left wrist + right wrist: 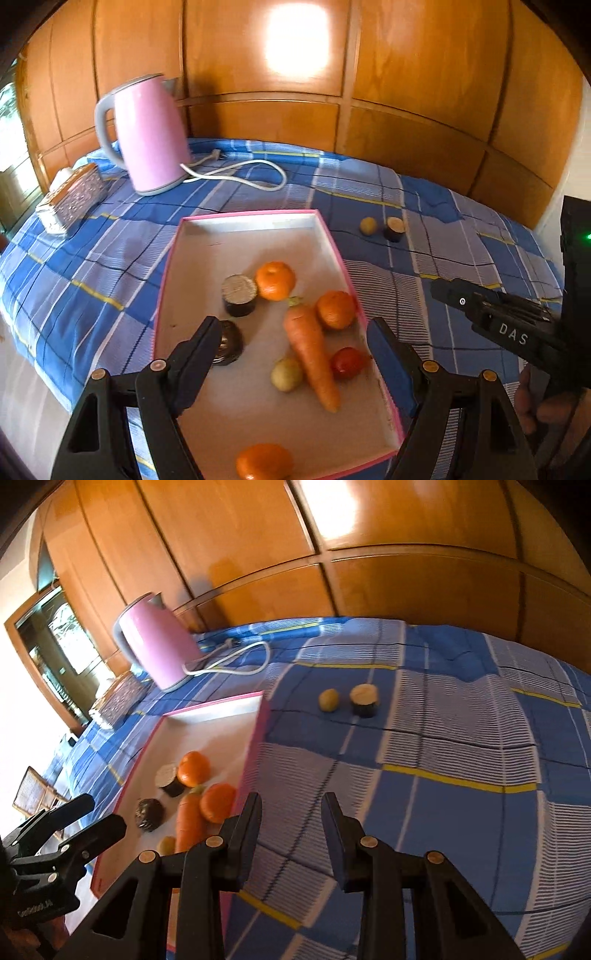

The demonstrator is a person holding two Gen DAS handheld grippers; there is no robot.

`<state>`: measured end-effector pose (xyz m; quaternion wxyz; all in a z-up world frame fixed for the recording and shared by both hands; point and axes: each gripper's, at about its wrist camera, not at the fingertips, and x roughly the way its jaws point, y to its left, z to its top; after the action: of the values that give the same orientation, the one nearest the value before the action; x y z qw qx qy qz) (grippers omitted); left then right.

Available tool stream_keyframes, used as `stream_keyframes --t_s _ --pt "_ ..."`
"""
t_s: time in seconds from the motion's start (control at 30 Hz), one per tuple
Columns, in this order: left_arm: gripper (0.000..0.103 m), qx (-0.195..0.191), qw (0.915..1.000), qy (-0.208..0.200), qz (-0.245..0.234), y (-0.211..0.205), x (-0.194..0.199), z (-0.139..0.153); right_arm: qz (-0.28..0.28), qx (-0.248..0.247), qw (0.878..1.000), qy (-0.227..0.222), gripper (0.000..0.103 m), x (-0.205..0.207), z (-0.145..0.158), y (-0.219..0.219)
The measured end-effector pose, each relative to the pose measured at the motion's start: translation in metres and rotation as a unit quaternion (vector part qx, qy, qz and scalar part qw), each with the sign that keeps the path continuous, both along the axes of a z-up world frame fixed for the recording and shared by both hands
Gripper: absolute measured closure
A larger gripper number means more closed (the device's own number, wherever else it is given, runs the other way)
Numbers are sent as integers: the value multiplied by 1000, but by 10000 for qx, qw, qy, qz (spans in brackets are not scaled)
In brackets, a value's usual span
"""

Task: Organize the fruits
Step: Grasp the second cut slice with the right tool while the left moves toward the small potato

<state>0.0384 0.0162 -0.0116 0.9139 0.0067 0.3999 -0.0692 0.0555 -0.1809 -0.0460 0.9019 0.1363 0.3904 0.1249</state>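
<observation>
A pink-rimmed shallow box (236, 218) lies on the blue plaid cloth (424, 295). Inside it are three oranges (275, 280), a carrot (312, 350), a red fruit (347, 363), a small yellow fruit (286, 374) and two dark cylinders (239, 295). My left gripper (291, 347) is open and empty above the box. My right gripper (291, 816) is open and empty over the cloth just right of the box wall (255, 746). A small yellow fruit (328, 700) and a dark cylinder (365, 700) sit on the cloth beyond it.
A pink kettle (147, 133) with a white cord (240, 173) stands at the back left. A patterned tissue box (72, 197) lies at the left edge. A wooden wall (406, 92) runs behind the table.
</observation>
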Motion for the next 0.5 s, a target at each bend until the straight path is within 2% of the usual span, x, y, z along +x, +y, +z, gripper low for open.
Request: stream_keyframes --t_s 0.5 --pt "22 161 9987 208 -443 -37 27 -9 -401 -96 9991 139 69 22 -15 -41"
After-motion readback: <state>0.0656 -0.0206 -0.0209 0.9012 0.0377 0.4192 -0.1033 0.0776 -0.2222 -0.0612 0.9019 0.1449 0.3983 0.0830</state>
